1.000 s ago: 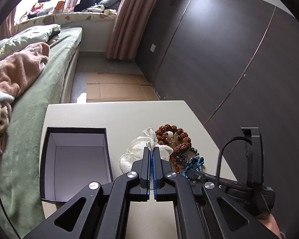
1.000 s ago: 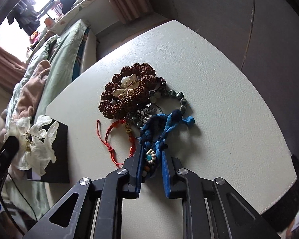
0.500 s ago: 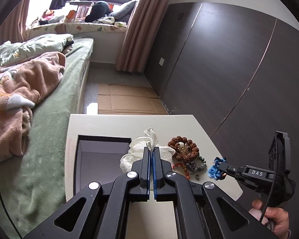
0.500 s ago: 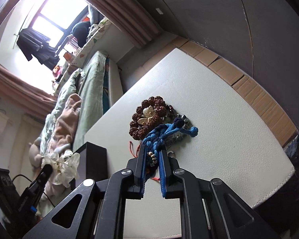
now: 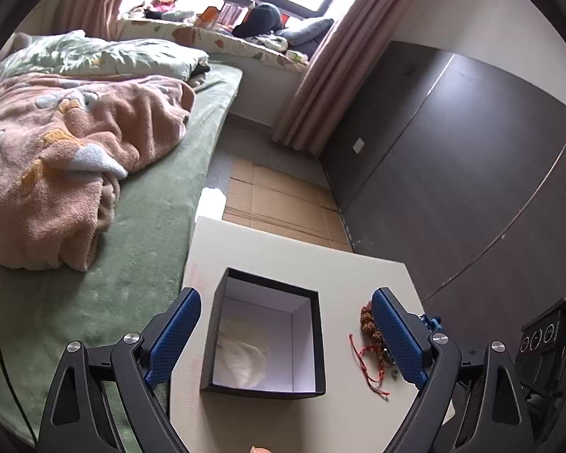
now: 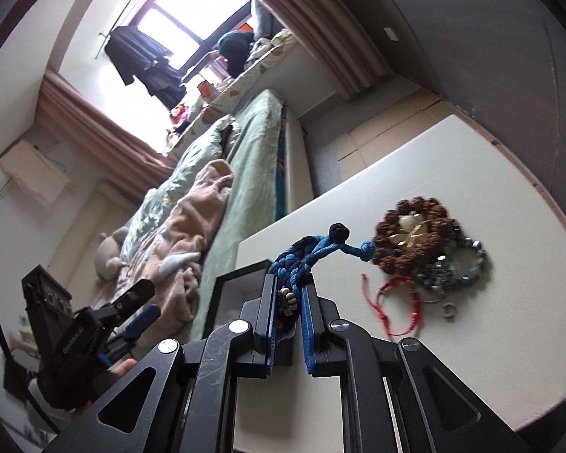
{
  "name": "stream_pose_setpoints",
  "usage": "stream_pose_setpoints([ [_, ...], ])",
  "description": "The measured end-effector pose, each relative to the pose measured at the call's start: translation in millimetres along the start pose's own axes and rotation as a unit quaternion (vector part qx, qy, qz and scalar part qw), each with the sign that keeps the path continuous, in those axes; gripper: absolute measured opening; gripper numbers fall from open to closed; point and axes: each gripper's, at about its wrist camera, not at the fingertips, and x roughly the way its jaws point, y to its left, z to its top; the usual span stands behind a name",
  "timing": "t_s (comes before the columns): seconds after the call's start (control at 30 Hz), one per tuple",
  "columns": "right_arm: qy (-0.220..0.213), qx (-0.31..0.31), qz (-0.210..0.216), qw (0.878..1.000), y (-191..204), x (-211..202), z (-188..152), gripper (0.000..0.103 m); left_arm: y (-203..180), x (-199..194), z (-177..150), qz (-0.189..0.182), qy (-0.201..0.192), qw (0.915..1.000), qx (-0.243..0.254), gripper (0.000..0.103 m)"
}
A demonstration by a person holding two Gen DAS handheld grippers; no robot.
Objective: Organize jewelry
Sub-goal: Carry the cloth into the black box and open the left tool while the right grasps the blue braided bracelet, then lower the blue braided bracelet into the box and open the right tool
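My left gripper (image 5: 283, 300) hangs over the open black box (image 5: 261, 390), its jaws opening wide with nothing between them. A white flower piece (image 5: 241, 355) lies inside the box. My right gripper (image 6: 288, 287) is shut on a blue braided bracelet (image 6: 313, 253), held up above the white table (image 6: 471, 358) beside the box (image 6: 241, 273). On the table lie a brown bead bracelet (image 6: 411, 238), a grey bead bracelet (image 6: 460, 268), a red cord bracelet (image 6: 392, 305) and a small ring (image 6: 449, 309). The left wrist view shows the red cord (image 5: 369, 362) and brown beads (image 5: 366, 317) right of the box.
A bed with a green sheet (image 5: 139, 264) and a pink blanket (image 5: 56, 158) runs along the table's left side. Dark wall panels (image 5: 471, 173) stand to the right. Cardboard (image 5: 279, 204) covers the floor beyond the table's far edge.
The left gripper moved over the box and opened; the white flower piece it held now lies in the box. The right gripper lifted the blue bracelet off the table, toward the box.
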Motion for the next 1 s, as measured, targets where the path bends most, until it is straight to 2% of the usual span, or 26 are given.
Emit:
stream_pose_setpoints([
  [0.33, 0.049, -0.082, 0.066, 0.993, 57, 62, 1, 0.012, 31, -7, 11, 0.027, -0.007, 0.999, -0.036, 0.092],
  [0.53, 0.073, -0.101, 0.084, 0.989, 77, 92, -4, 0.012, 41, -7, 12, 0.032, -0.006, 0.9982, -0.05, 0.092],
  [0.67, 0.092, -0.097, 0.074, 0.988, 76, 100, -5, 0.012, 35, -5, 11, 0.038, -0.008, 0.9985, -0.04, 0.092],
  [0.7, 0.101, -0.091, 0.075, 0.988, 71, 99, -3, 0.015, 33, -3, 11, 0.037, -0.007, 0.9986, -0.038, 0.092],
  [0.77, 0.11, -0.07, 0.078, 0.988, 58, 94, 3, 0.037, 29, 0, 9, 0.035, -0.003, 0.9988, -0.034, 0.092],
  [0.8, 0.102, -0.058, 0.073, 0.99, 49, 87, 6, 0.058, 27, 1, 8, 0.034, -0.001, 0.9989, -0.032, 0.092],
  [0.83, 0.088, -0.049, 0.066, 0.993, 41, 79, 10, 0.068, 24, 3, 7, 0.033, 0.001, 0.999, -0.029, 0.092],
  [1.0, 0.051, -0.017, 0.047, 0.997, 9, 43, 28, 0.069, 11, 5, 2, 0.027, 0.006, 0.9996, -0.007, 0.092],
])
